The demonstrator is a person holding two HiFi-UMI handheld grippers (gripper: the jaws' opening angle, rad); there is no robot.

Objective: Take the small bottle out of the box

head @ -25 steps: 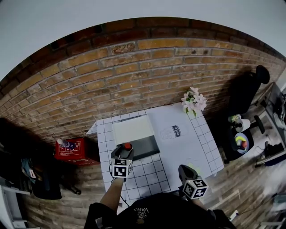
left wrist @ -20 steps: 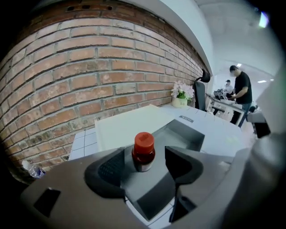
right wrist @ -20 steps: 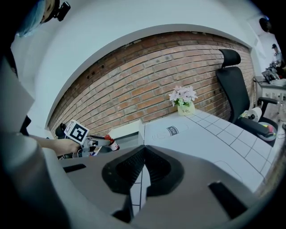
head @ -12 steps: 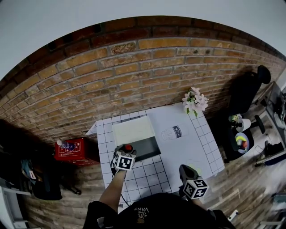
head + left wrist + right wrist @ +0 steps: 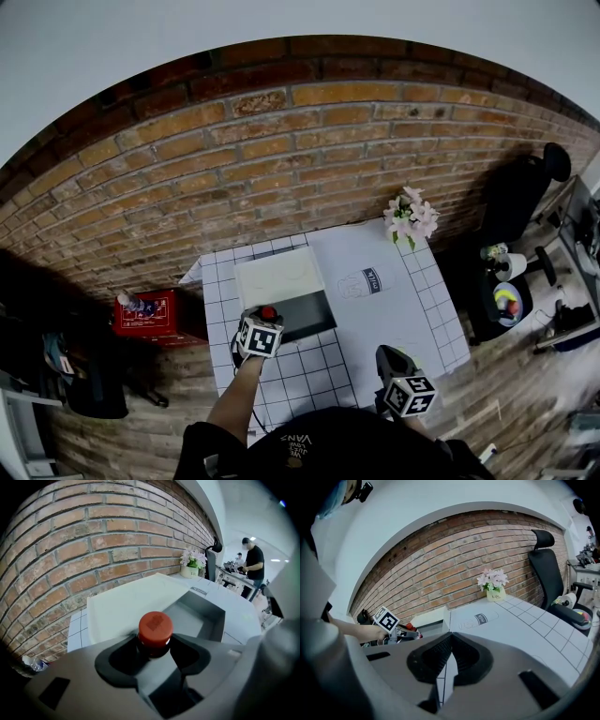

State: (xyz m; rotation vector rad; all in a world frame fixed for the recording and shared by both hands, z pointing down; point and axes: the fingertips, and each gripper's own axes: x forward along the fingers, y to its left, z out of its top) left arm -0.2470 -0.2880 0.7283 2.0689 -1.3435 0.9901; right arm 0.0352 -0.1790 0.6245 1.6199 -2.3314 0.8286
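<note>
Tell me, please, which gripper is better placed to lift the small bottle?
Left. The left gripper has its jaws closing on the small bottle, beside the box. The right gripper is shut and empty, away at the table's near edge.

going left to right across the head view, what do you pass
red crate → left claw, closing on the small bottle → milk bottle drawing → flowers → black chair
</note>
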